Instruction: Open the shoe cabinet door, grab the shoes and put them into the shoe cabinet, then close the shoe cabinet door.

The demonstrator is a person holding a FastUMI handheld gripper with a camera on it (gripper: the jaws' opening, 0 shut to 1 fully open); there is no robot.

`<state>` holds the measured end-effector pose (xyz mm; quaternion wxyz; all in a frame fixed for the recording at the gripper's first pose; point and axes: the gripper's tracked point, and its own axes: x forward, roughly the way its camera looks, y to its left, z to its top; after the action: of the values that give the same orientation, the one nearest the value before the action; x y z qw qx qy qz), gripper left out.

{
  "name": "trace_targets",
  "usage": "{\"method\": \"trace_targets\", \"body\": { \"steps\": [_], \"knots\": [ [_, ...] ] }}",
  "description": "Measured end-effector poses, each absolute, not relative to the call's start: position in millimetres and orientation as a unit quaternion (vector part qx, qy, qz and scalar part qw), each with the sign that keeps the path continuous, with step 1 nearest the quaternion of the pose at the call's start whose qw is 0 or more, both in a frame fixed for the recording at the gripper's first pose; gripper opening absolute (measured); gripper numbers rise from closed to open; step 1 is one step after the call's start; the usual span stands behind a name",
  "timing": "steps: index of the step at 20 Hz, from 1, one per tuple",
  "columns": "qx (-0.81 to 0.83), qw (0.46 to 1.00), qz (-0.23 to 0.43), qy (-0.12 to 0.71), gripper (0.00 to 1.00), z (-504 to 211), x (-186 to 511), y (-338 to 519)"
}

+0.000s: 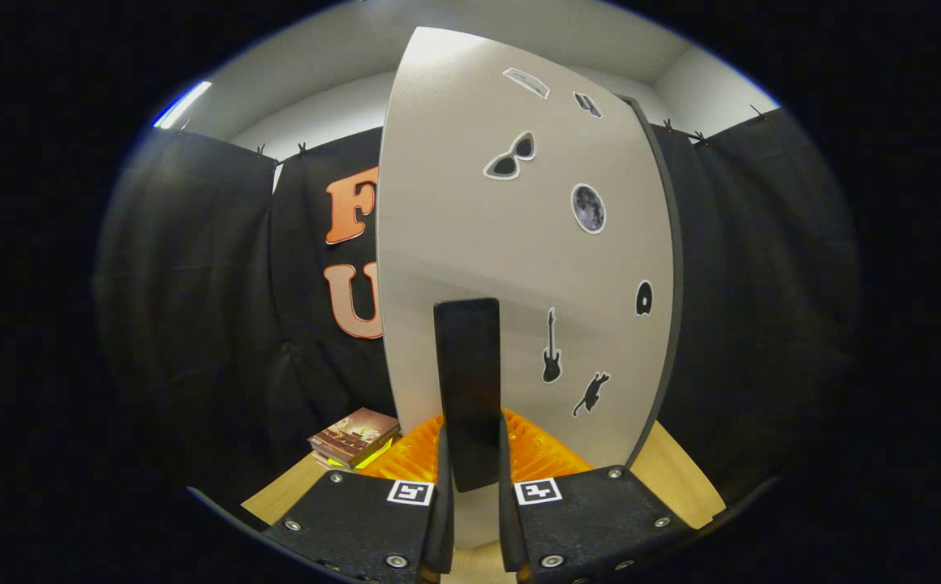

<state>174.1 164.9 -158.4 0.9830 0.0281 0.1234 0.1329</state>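
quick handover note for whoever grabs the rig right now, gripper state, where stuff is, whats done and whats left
Gripper: fingers closed on the dark upright handle of the cabinet door.
Door: pale panel with stickers, right in front of the fingers; whether it is opening or closing cannot be told.
Beyond the door: an orange ribbed object low on the wooden surface, books stacked to its left.
Done: handle gripped.
Left: at the least, end with the door shut; whether the shoes are already stowed cannot be told.

A light wooden table (673, 474) carries the shoe cabinet (519, 243) and, left, perhaps 2 stacked books (354, 438).
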Motion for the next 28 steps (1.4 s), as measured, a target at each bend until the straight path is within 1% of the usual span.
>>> {"method": "trace_targets", "body": {
  "steps": [7,12,13,14,19,23,25,28],
  "knots": [
    [0.031,0.986,0.106,0.122,0.22,-156,154,129],
    [0.023,0.989,0.065,0.127,0.21,-158,146,100],
    [0.023,0.990,0.055,0.126,0.20,-157,145,94],
    [0.018,0.991,0.039,0.125,0.17,-158,145,86],
    [0.002,0.992,-0.040,0.118,0.16,-155,137,46],
    [-0.027,0.989,-0.108,0.101,0.16,-146,110,1],
    [-0.027,0.989,-0.113,0.093,0.16,-141,96,1],
    [-0.025,0.991,-0.098,0.092,0.17,-149,84,18]
  ]
}}
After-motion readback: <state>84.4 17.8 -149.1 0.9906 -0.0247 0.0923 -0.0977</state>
